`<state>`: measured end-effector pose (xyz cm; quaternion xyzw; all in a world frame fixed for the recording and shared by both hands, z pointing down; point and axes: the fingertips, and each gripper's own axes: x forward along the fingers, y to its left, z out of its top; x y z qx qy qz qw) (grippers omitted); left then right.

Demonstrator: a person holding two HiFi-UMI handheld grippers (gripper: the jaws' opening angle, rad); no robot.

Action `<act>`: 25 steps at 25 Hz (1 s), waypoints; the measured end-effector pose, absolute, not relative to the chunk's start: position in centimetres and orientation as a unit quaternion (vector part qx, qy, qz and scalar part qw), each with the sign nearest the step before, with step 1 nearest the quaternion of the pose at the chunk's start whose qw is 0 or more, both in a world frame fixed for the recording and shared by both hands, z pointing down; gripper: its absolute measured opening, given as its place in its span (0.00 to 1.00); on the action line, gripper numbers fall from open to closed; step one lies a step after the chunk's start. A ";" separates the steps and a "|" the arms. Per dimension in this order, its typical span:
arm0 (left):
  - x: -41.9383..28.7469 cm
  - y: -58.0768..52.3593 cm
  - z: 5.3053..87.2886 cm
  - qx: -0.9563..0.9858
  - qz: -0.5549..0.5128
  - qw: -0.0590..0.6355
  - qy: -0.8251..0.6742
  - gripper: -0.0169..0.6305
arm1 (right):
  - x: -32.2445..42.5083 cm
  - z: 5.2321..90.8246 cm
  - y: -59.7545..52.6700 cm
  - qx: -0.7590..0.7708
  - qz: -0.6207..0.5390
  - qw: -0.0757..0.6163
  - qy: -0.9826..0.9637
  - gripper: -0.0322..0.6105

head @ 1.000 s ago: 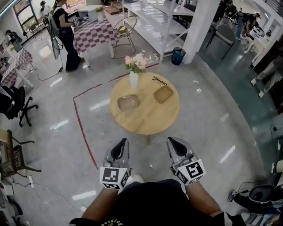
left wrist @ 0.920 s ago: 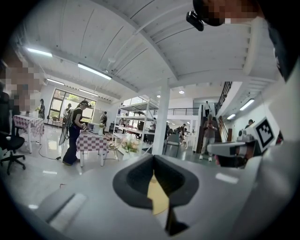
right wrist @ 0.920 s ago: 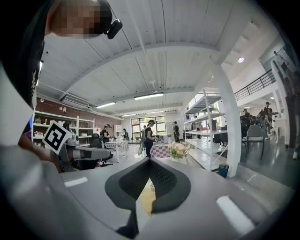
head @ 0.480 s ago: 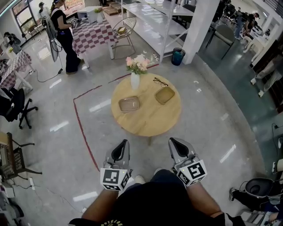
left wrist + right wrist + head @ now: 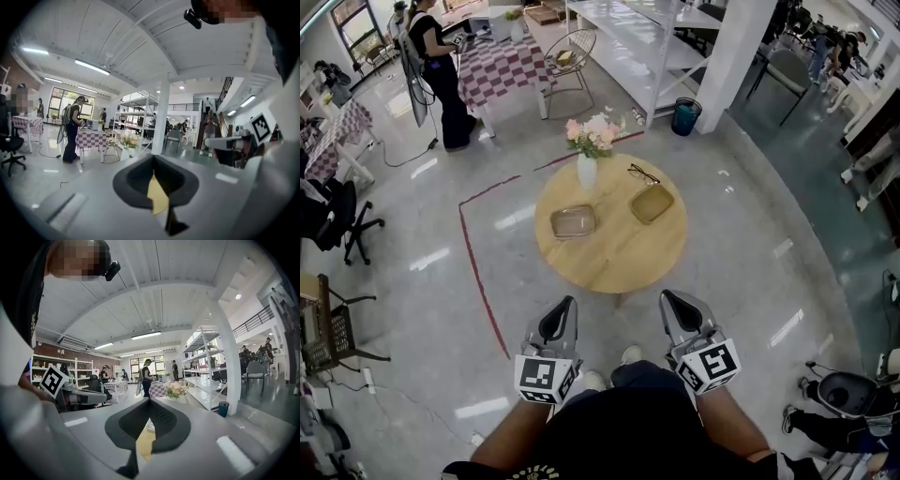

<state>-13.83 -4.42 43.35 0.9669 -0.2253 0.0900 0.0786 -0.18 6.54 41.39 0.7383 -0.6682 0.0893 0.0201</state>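
Nearest, the left gripper (image 5: 567,303) and right gripper (image 5: 667,296) hang side by side at waist height, each with its jaws pressed together and gripping nothing, as both gripper views confirm (image 5: 152,160) (image 5: 149,402). A strip of glossy grey floor (image 5: 722,281) separates them from the round wooden table (image 5: 614,253), which stands straight ahead, well apart from both tips. A red tape line (image 5: 478,272) runs along the floor to the table's left.

On the tabletop, a clear glass dish (image 5: 573,222) lies left of centre and a tan tray (image 5: 652,202) to its right. Near the far edge, a white vase of pink flowers (image 5: 587,169) stands upright with eyeglasses (image 5: 643,174) beside it.

Beyond the table are a wire chair (image 5: 572,52), a checkered table (image 5: 502,70) with a person (image 5: 441,70) standing at it, white shelving (image 5: 628,47), a blue bin (image 5: 685,117) and a white pillar (image 5: 731,56).
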 end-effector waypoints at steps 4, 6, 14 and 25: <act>-12.7 -4.6 44.0 0.964 0.101 0.087 -0.229 0.03 | 1.2 42.1 6.6 0.739 0.098 0.017 -0.666 0.05; -12.3 -4.5 44.2 0.963 0.109 0.092 -0.228 0.03 | 1.7 42.4 6.6 0.739 0.103 0.017 -0.666 0.05; -9.9 -4.9 44.6 0.963 0.110 0.097 -0.228 0.03 | 4.0 42.9 6.3 0.736 0.110 0.013 -0.667 0.05; -5.8 -5.6 44.0 0.962 0.113 0.095 -0.230 0.03 | 8.1 42.5 5.5 0.735 0.113 0.005 -0.669 0.05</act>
